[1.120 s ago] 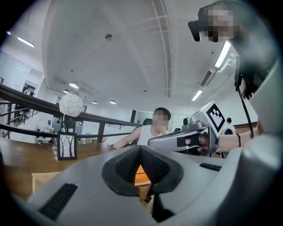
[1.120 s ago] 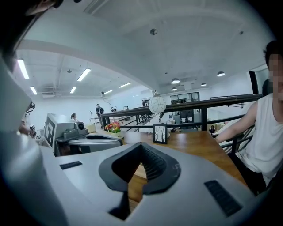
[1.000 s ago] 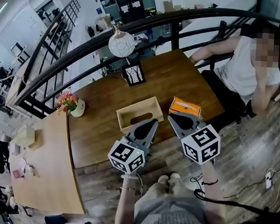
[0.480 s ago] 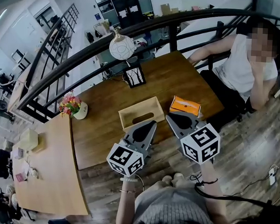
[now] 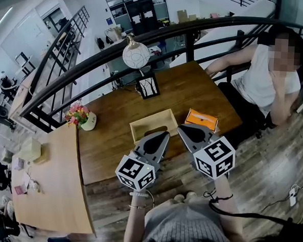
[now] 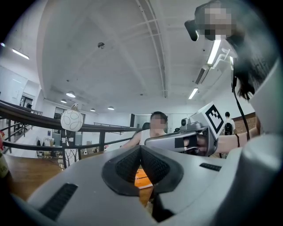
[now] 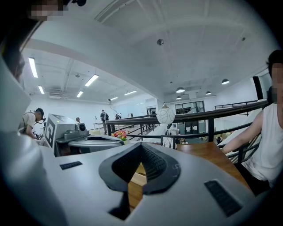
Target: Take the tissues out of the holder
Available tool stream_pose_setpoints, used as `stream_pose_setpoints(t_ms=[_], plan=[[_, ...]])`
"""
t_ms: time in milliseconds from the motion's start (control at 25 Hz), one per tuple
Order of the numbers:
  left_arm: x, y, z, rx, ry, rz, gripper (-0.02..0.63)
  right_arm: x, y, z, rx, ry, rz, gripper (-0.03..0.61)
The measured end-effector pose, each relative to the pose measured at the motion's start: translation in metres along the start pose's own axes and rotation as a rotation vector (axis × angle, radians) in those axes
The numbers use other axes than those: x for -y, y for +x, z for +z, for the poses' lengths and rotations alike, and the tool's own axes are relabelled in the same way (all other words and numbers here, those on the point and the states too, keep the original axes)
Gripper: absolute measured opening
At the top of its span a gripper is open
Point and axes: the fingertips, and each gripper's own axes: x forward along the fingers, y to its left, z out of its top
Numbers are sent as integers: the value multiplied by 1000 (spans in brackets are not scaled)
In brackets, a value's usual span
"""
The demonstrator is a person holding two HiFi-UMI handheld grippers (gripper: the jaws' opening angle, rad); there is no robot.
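On the brown wooden counter [image 5: 194, 90], almost nothing has moved over the last second — the light wooden box-shaped tissue holder [image 5: 152, 125] and the flat orange tissue pack [image 5: 202, 118] sit where they were, with the pack just right of the holder and apart from it. Only the head view has drifted a bit. Left gripper [image 5: 166, 134] and right gripper [image 5: 182, 128] still hover at the near counter edge, left pointing at the holder, right toward the pack. Both sets of jaws are pressed together with nothing between them. Holder looks empty from above — oval slot visible inside, no tissues I can see. My read: the pack is already out, so extraction looks done, or we're idle. Writing: white print on the orange pack, too small to read. Marker cubes carry black-and-white square codes only, no text.
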Motion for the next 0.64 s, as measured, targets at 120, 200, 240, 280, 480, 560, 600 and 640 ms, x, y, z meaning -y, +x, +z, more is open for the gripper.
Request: stream_pose_setpoints(t_ms=[120, 200, 240, 280, 480, 560, 600, 640], plan=[[-2, -1, 1, 3, 4, 5, 8, -1, 1, -1, -3, -5, 16, 12], [-4, -1, 2, 2, 9, 8, 8, -2, 2, -1, -6, -10, 22, 12], [-4, -1, 2, 1, 11, 9, 8, -2, 3, -2, -9, -12, 24, 12], [-4, 0, 2, 0, 12, 8, 8, -1, 3, -3, -15, -16, 25, 12], [-1, 4, 0, -10, 14, 7, 8, 1, 1, -10, -32, -15, 31, 12], [1, 5, -1, -14, 13, 2, 8, 2, 0, -11, -31, -14, 31, 12], [3, 6, -1, -15, 12, -1, 8, 2, 0, -10, -31, -14, 30, 12], [4, 6, -2, -17, 12, -4, 8, 2, -1, -10, -29, -14, 30, 12]])
